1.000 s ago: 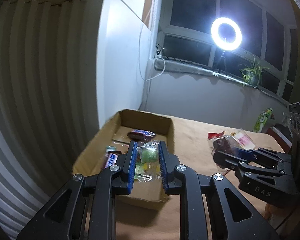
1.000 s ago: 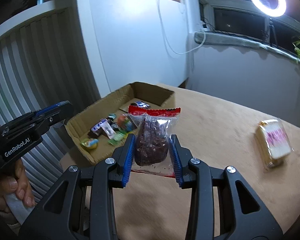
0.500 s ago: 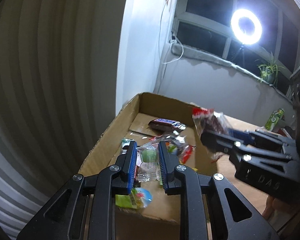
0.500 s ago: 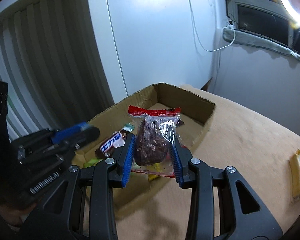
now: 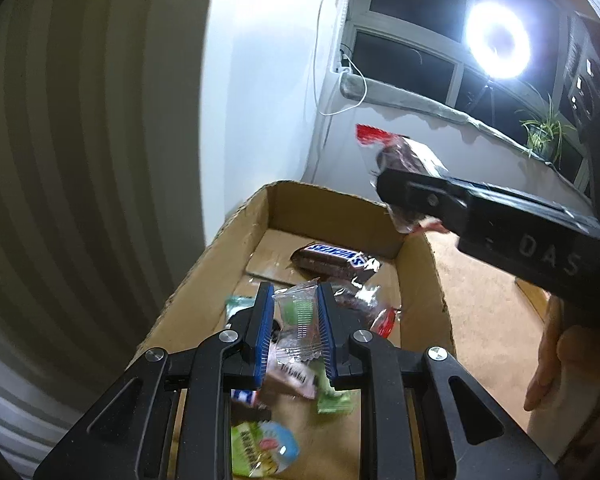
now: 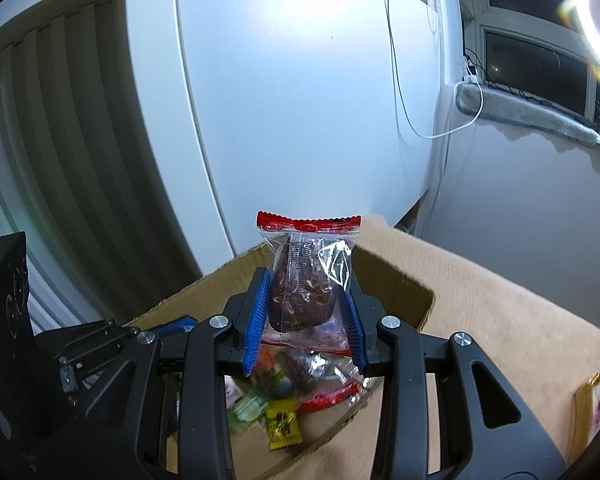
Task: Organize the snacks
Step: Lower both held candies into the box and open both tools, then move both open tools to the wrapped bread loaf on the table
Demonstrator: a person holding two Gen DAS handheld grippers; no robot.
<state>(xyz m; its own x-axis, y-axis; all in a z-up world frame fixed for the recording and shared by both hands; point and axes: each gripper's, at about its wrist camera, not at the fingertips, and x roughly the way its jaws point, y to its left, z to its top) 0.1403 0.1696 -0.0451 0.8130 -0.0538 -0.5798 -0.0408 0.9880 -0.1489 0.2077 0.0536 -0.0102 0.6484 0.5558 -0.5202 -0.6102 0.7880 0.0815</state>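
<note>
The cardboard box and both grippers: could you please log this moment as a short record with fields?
container: open cardboard box on a tan-covered table
box contents: Snickers bar, a yellow candy and other loose wrapped snacks
left gripper: shut on a clear packet with green candy, held over the box
right gripper: shut on a clear red-topped packet of dark snack, held above the box
outside the box: one wrapped snack on the table
background: ring light, potted plant
</note>
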